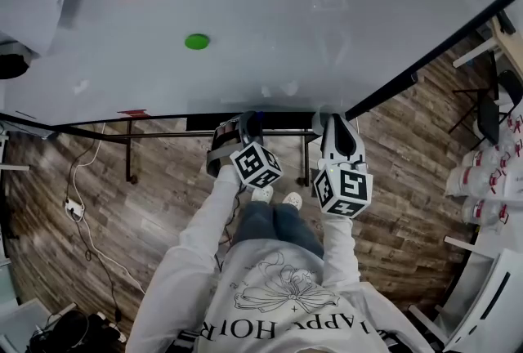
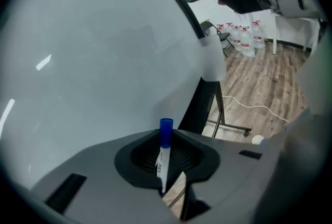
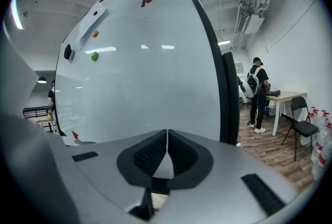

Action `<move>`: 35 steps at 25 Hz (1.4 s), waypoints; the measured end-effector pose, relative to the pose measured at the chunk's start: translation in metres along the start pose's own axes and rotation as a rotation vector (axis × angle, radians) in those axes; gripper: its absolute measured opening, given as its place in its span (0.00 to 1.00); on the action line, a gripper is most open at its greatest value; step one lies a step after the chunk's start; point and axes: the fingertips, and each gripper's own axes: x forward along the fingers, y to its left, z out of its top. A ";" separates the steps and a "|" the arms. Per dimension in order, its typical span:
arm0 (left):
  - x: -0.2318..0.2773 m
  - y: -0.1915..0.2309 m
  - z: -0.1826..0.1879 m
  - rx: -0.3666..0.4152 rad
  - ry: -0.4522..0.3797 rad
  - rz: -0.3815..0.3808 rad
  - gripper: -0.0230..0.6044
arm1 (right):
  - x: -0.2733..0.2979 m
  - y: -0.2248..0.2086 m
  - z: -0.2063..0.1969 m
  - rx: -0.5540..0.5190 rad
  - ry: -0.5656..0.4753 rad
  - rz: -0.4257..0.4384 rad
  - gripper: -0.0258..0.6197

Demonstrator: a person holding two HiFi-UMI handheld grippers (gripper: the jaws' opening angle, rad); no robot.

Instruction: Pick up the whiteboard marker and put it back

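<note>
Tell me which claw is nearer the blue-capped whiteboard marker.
Left. The left claw is clamped on the marker itself, which stands between its jaws. The right claw is shut and empty, to the marker's right, near the whiteboard's lower edge.

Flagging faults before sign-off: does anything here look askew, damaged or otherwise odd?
Nothing stands out. The white whiteboard marker with a blue cap sits capped and intact in the left gripper; the right gripper is shut and empty; the white whiteboard shows no damage.
</note>
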 end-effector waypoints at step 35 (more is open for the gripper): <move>0.006 -0.025 -0.001 -0.004 0.010 0.001 0.22 | -0.008 0.001 0.009 -0.006 -0.021 -0.011 0.05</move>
